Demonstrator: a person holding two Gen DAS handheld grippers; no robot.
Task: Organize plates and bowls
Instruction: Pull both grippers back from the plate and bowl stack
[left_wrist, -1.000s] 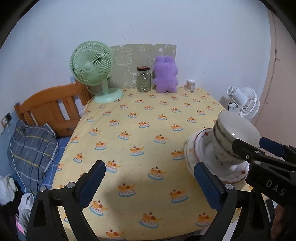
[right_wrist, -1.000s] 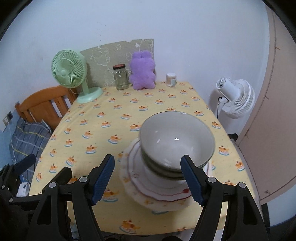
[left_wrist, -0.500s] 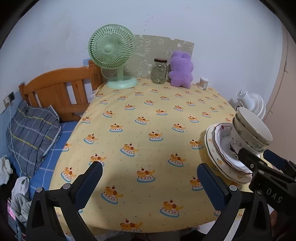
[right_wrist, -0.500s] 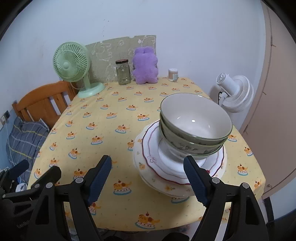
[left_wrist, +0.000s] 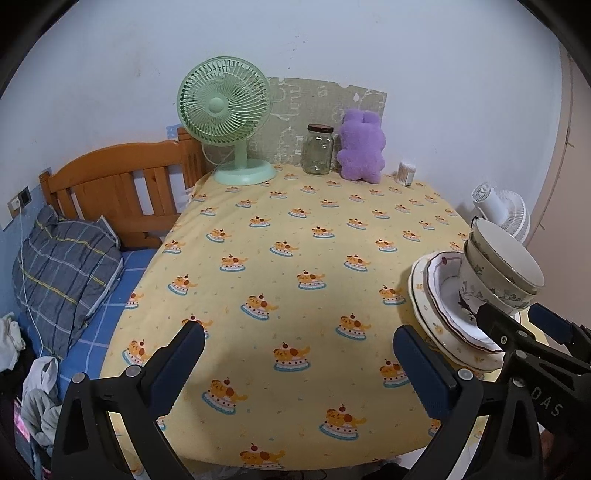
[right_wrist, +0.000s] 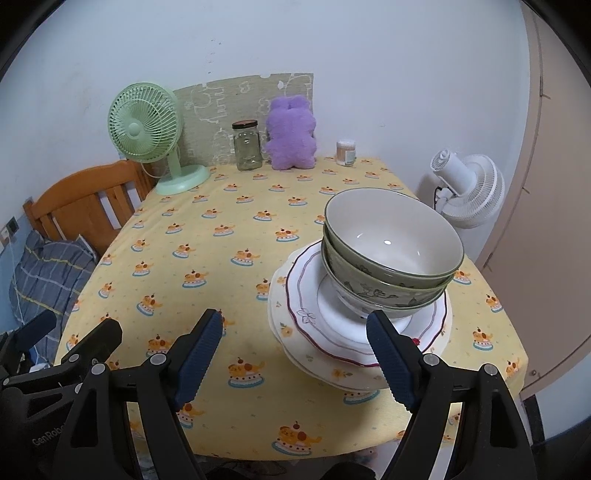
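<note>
1. Near the table's (right_wrist: 369, 173) right front edge stood the whole stack — two bowls (right_wrist: 391, 254) nested upright on two plates (right_wrist: 306, 314).
2. Seen from the right wrist, the right gripper (right_wrist: 295, 354) hung just short of the stack with its fingers spread wide and nothing between them.
3. Its right finger (right_wrist: 388, 362) overlapped the plates' near rim in the picture; whether it touched them could not be told.
4. Its left finger sat over bare cloth, well left of the stack, so the gripper's midline pointed left of the bowls.
5. Seen from the left wrist, the left gripper (left_wrist: 299, 358) was also wide open and empty, aimed at open cloth in the middle of the table.
6. From there the stack (left_wrist: 476, 291) lay off to the right, beyond the right finger.
7. The right gripper was plainly the nearer one; the stack lay ahead of it and a little to its right.
8. The bowls had no long axis to speak of — round, rims up, with the top rim tilted slightly.
9. As a judgement, the sorting looked done or close to it, since no loose dish showed elsewhere on the table.
10. At the far edge stood a fan (right_wrist: 147, 129), a jar (right_wrist: 247, 146) and a plush toy (right_wrist: 291, 134), all well apart from the stack.
</note>
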